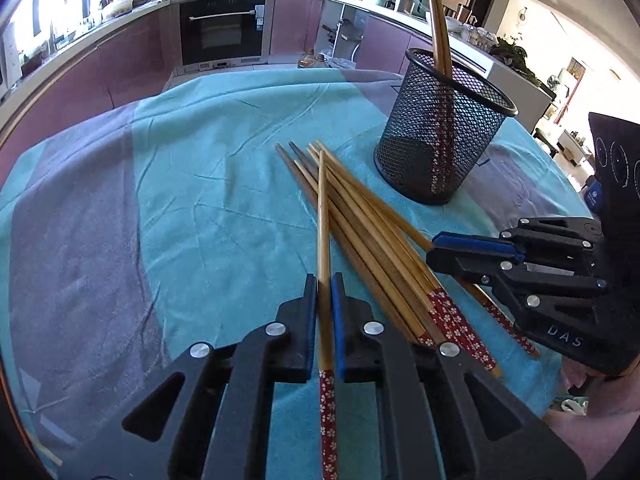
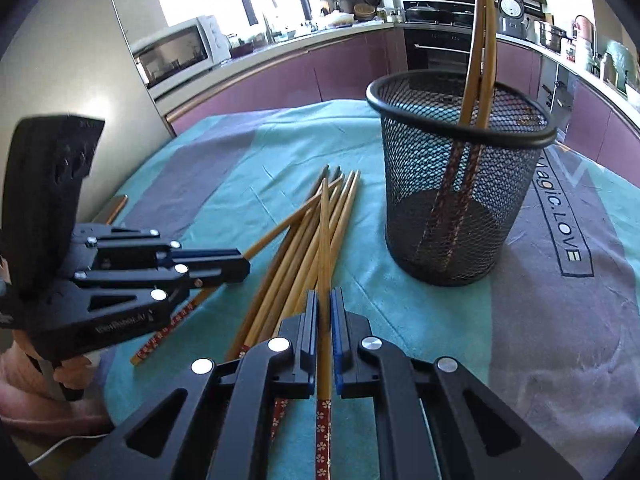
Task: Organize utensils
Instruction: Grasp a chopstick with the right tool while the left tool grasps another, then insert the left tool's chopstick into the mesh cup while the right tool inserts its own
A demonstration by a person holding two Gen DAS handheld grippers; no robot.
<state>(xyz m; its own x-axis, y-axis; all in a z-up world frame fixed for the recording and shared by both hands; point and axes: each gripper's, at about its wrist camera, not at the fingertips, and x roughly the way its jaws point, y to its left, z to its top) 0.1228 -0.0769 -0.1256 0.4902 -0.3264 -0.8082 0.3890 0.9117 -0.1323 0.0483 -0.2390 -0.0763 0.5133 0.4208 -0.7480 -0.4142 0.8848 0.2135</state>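
The left tool (image 1: 324, 280) pinches one chopstick (image 1: 323, 216). The right tool (image 2: 324, 296) pinches another chopstick (image 2: 325, 240). More chopsticks (image 1: 372, 236) lie piled on the surface (image 1: 200, 200), near the black basket (image 1: 440, 136).

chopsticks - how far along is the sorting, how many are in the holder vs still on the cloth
Done: two chopsticks stand in the mesh holder. In hand: the left gripper and the right gripper each have jaws shut on one chopstick, both still low over the pile. Left: a loose pile of chopsticks lies on the teal cloth, several, hard to count exactly.
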